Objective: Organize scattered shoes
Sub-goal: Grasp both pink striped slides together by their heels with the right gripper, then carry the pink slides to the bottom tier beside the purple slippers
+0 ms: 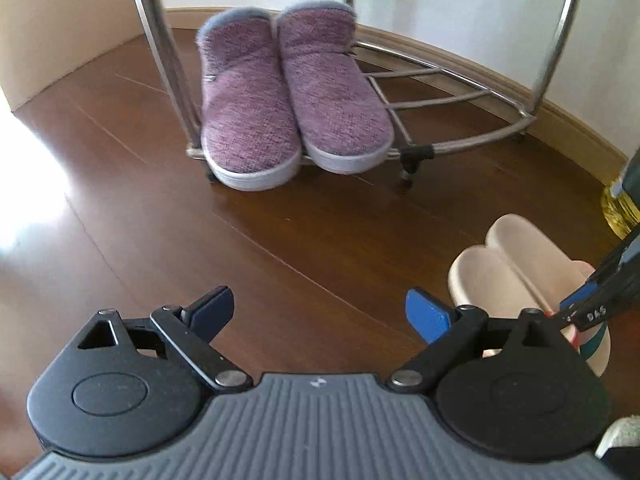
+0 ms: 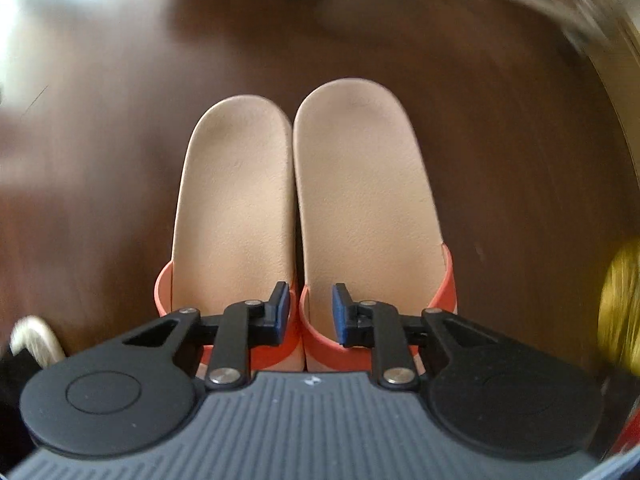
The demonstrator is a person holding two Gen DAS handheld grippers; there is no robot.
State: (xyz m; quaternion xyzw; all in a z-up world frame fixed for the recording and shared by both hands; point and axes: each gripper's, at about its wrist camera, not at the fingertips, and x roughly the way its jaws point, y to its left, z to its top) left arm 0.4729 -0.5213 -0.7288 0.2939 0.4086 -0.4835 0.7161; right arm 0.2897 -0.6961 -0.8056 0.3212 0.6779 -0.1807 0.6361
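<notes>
The beige slides (image 2: 304,200) are found side by side on the floor, near the shoe rack (image 1: 440,100). The right gripper (image 2: 310,312) is narrowed around their inner straps; contact cannot be confirmed. One slide may be dropped if only one strap is caught. The left gripper (image 1: 320,312) is held released.

Glossy dark wood floor (image 1: 140,216), shiny metal rack (image 1: 460,100), woven cloth slippers (image 1: 288,96), matt rubbery slides (image 2: 304,200)
</notes>
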